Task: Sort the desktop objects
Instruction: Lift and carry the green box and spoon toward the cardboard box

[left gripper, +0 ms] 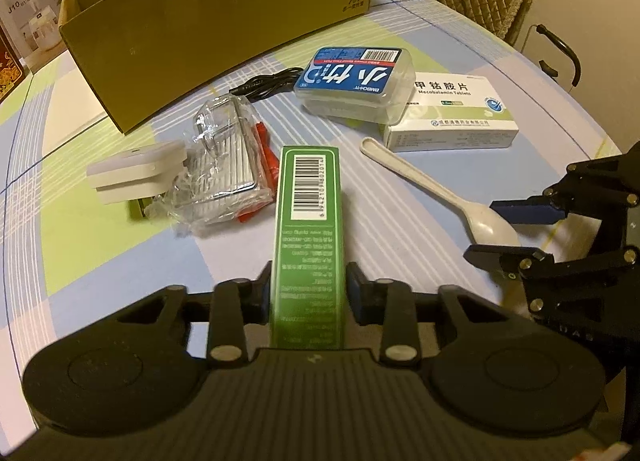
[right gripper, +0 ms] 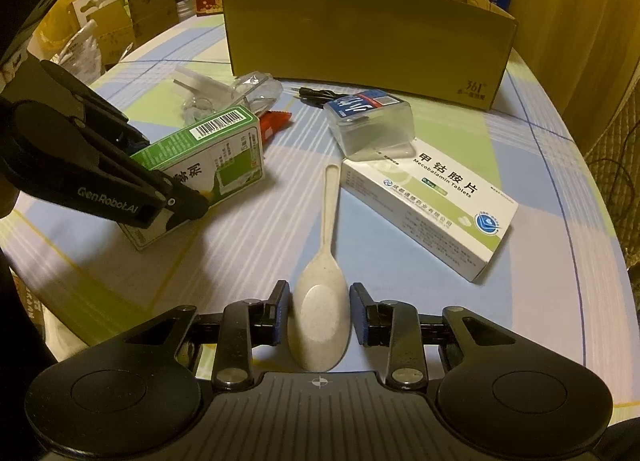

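Left gripper point(left gripper: 307, 293) clamping tall green carton point(left gripper: 308, 217); right gripper point(right gripper: 320, 313) straddling cream plastic spoon point(right gripper: 322, 301), grip unclear. Lifting carton straight, keeping 2 grippers apart.

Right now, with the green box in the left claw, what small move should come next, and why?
Probably lift the green box toward the cardboard box: the left claw is already shut on it, and the cardboard box stands open behind the clutter.

"Mecobalamin Tablets" on white medicine box point(right gripper: 428, 207); "GenRobot.AI" on left tongs point(right gripper: 168, 205).
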`<state>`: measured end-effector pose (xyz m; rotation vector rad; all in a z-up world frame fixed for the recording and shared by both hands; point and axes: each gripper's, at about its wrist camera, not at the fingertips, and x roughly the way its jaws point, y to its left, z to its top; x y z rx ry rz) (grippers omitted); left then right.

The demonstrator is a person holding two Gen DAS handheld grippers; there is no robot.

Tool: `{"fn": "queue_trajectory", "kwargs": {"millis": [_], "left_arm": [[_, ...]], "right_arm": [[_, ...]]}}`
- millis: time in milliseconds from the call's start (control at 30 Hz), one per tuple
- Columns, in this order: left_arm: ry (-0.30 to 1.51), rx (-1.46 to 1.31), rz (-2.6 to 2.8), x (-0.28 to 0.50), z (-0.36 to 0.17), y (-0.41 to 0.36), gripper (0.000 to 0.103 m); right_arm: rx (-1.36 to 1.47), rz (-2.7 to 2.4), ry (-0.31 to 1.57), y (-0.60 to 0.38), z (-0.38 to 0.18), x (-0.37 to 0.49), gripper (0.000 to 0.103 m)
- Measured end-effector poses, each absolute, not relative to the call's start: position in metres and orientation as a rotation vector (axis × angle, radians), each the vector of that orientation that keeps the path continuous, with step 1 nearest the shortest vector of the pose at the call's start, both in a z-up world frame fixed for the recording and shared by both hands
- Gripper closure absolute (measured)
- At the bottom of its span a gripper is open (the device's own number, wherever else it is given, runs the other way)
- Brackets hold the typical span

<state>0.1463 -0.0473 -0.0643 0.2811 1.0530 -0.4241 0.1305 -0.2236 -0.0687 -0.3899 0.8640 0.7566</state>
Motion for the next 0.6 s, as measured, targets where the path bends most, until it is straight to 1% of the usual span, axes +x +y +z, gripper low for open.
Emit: {"fn": "queue_trajectory", "kwargs": {"millis": [167, 600], "left_arm": [[1.052, 0.284, -0.412, 0.141, -0.063, -0.049, 0.078], [1.034, 0.219, -0.367, 0.122, -0.04, -0.045, 0.078]], "right_arm": [[-0.397, 0.764, 0.853, -0.225, -0.064, 0.126, 0.074], [-0.376, 0.775, 0.782, -0.23, -0.036, 0.113, 0.074]]}}
